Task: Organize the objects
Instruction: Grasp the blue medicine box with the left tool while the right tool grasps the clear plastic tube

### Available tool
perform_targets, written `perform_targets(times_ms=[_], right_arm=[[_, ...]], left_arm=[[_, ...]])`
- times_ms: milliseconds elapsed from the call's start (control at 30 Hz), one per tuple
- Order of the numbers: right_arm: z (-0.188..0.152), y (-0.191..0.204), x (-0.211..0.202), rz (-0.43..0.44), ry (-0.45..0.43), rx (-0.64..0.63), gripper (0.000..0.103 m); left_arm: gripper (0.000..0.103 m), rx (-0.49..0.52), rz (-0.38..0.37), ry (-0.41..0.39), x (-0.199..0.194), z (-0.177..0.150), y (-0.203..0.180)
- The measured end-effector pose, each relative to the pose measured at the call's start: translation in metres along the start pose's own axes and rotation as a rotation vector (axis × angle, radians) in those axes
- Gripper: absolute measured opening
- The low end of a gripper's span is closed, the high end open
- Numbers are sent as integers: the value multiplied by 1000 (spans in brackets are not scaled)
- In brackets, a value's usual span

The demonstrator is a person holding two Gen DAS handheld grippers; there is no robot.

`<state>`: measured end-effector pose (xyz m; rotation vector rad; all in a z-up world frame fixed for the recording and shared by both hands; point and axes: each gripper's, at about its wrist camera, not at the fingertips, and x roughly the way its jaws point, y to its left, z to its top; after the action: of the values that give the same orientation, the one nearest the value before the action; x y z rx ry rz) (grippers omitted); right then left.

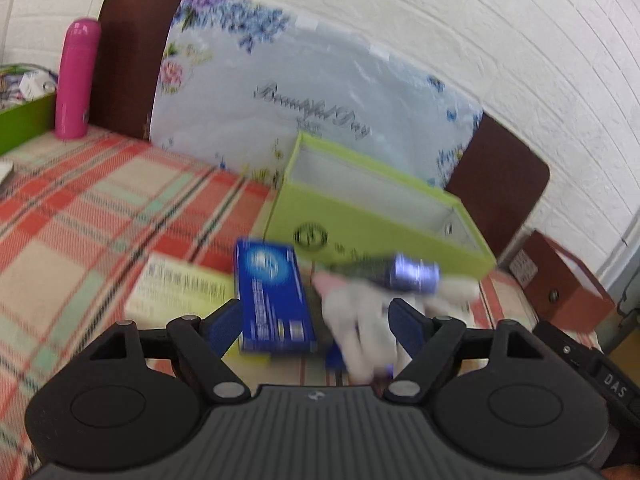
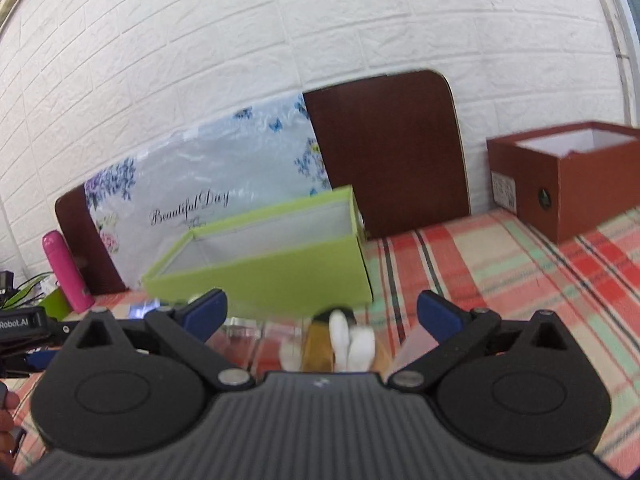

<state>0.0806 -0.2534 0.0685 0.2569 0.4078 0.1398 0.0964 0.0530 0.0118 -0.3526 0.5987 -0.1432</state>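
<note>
left wrist: low, near table | right wrist: same | shared: green box (image 1: 372, 216) (image 2: 272, 256)

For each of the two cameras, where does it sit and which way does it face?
Left wrist: on the left gripper, facing the blue box, green box and wall; its open jaws show.
Right wrist: on the right gripper, facing the green box and brown box; open jaws show.
Shared: green box, pink bottle, plaid cloth.

The left gripper (image 1: 318, 320) hangs low with its blue-padded fingers (image 1: 224, 326) spread wide, nothing between them clamped; the right gripper (image 2: 322, 314) is likewise wide open, fingers (image 2: 438, 316) parted, pointing forward and level.
</note>
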Motion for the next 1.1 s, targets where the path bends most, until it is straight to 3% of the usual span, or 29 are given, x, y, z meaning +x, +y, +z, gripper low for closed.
perform_targets(times_ms=[233,433,733,933,1000,1067,1100], right_arm=[[-45,-5,-17,-51,98,11,103],[-68,-10,-23,-80,164,45,99],[-49,-12,-1,-135,144,46,75],[-50,-12,29,-130,197,38,73],[-55,-15,32,-128,218,40,57],[-59,-19,28,-148,212,36,29],[-59,-21,25,-158,212,32,27]], left_arm=[[82,32,-15,86,-7,-44,-7],[82,75,-16,114,-8,-58,-8],[82,-4,112,9,-8,-25,26],[82,-63,129,-55,16,11,29],[82,-45,134,-52,32,19,23],[82,-7,153,-31,49,23,16],[82,8,161,-18,58,24,13]])
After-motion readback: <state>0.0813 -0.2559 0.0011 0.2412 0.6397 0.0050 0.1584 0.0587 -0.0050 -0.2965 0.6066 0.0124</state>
